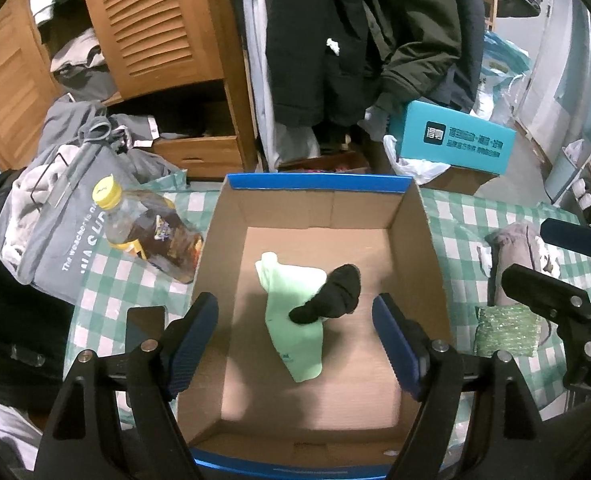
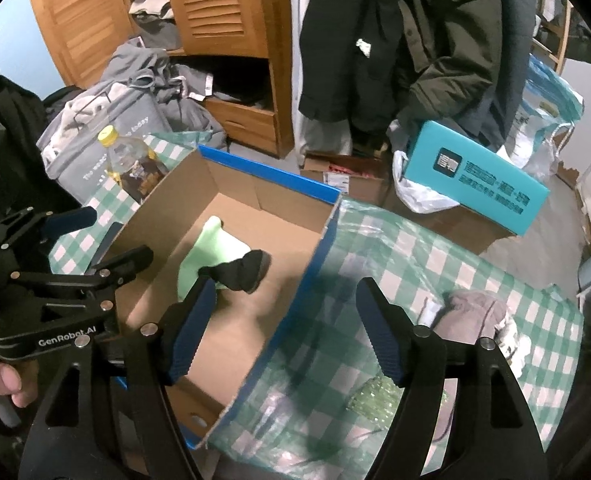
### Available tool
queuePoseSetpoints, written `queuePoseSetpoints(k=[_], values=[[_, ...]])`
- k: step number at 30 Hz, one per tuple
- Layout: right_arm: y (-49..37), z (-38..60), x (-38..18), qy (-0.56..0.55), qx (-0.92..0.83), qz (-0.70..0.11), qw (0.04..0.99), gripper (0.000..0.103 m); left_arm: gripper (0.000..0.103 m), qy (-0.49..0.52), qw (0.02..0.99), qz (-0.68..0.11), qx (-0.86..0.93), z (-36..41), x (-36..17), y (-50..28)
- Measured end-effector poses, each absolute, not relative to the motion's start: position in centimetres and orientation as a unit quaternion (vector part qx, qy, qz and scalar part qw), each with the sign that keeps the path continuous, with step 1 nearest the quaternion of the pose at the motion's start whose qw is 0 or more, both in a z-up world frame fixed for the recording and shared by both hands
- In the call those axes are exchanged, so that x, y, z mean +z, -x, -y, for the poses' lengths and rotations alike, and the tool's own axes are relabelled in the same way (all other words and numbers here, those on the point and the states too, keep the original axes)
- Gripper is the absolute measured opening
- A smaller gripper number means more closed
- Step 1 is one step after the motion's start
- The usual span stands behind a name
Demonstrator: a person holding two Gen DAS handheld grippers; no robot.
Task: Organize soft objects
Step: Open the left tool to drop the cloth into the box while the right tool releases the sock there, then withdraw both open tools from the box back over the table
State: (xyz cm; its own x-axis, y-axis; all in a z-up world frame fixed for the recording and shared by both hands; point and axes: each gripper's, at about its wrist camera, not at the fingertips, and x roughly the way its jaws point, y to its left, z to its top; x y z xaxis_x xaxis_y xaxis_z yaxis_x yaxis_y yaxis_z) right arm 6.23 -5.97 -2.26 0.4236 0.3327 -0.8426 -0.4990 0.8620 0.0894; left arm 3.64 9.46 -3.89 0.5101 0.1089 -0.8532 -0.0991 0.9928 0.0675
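Checked cloth covers my worktop (image 1: 475, 216), where the cardboard box (image 1: 423, 240) holds a green sock (image 1: 295, 320) and black sock (image 1: 335, 292). Both my left tool (image 1: 295, 336) and right tool (image 2: 283, 332) gape wide, empty.

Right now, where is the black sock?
In the left wrist view the black sock lies mid-floor inside the cardboard box, resting on the pale green sock.

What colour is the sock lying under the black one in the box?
Pale mint green sock, partly under the black sock; clearest in the left wrist view.
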Motion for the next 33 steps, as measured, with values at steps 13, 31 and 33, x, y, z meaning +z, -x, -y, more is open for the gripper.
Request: queuePoseSetpoints(k=[13,31,33], values=[[-5.7,9.9,-2.4,0.077,0.225,-0.48,0.844,0.076,0.081,-0.023,0.868,-0.494,0.044,-6.2,-3.8,-3.9],[-5.1,15.9,-3.1,0.055,0.188,-0.484,0.853,0.08,0.082,-0.059,0.86,-0.507,0.004,0.5,-4.6,-4.8],[-5.1,16.6,-3.2,0.053,0.184,-0.484,0.854,0.08,0.082,-0.062,0.858,-0.509,0.0,1.1,-4.8,-4.9]])
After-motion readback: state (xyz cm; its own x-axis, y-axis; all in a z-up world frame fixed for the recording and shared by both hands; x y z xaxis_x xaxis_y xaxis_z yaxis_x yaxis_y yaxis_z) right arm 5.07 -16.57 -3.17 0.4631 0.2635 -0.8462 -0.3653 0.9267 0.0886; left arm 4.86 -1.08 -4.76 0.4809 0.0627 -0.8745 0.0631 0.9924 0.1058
